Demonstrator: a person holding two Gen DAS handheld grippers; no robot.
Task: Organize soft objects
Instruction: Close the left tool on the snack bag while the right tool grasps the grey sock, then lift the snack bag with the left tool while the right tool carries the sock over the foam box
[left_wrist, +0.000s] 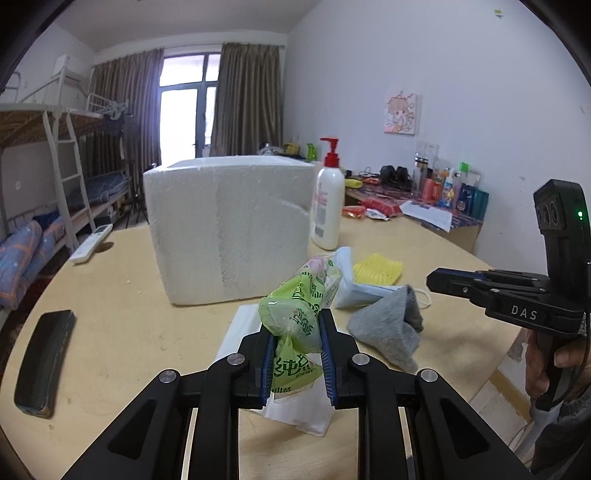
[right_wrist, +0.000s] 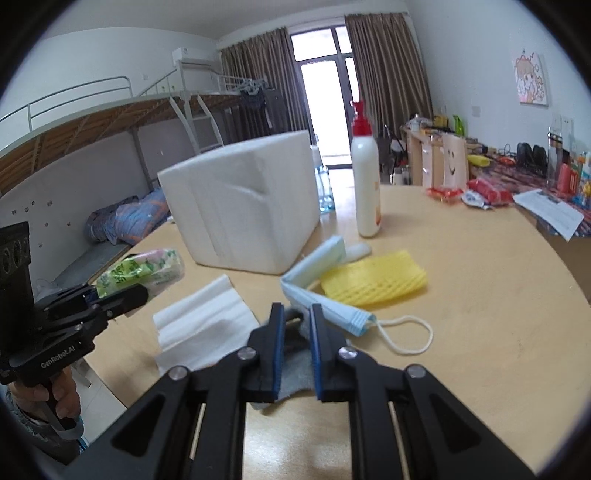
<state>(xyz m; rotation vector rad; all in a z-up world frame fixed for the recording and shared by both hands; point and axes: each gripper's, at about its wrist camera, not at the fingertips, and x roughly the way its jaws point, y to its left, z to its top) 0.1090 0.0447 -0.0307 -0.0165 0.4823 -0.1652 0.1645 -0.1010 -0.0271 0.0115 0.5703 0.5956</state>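
Left wrist view: left gripper (left_wrist: 295, 341) low at centre, blue-padded fingers (left_wrist: 327, 360) pressed in on a green printed plastic tissue pack (left_wrist: 297, 325), pack crumpled and raised off the round pale wooden table (left_wrist: 122, 332). Directly below, a flat white folded tissue sheet (left_wrist: 240, 328) lying on the tabletop. Just right of that, a crumpled grey fabric sock (left_wrist: 388, 328), touching a folded light-blue face mask (left_wrist: 354, 291) with its white ear loop trailing right. Farther back, a yellow foam mesh sleeve (left_wrist: 376, 269), flat, near the mask. Beyond, a big white polystyrene foam box (left_wrist: 229, 229) upright at mid-table, and beside its right corner a white pump bottle with red dispenser (left_wrist: 327, 206). At far left, a white remote control (left_wrist: 90, 243); nearer on the left, a black rectangular case (left_wrist: 44, 362). Right gripper (left_wrist: 458, 282) entering from the right edge, held above the table, fingers close together in profile, gap hard to judge from this side. Right wrist view: right gripper (right_wrist: 297, 347) with fingers partly apart, straddling the grey sock (right_wrist: 295, 376) but pads not visibly pinching it; frame slightly blurred. Face mask (right_wrist: 317, 284) just beyond the fingertips, yellow sleeve (right_wrist: 373, 277) behind it, white sheet (right_wrist: 203, 325) to the left. Left gripper (right_wrist: 118, 295) at left edge, clamping the green pack (right_wrist: 144, 269) in the air, foam box (right_wrist: 240, 199) behind.
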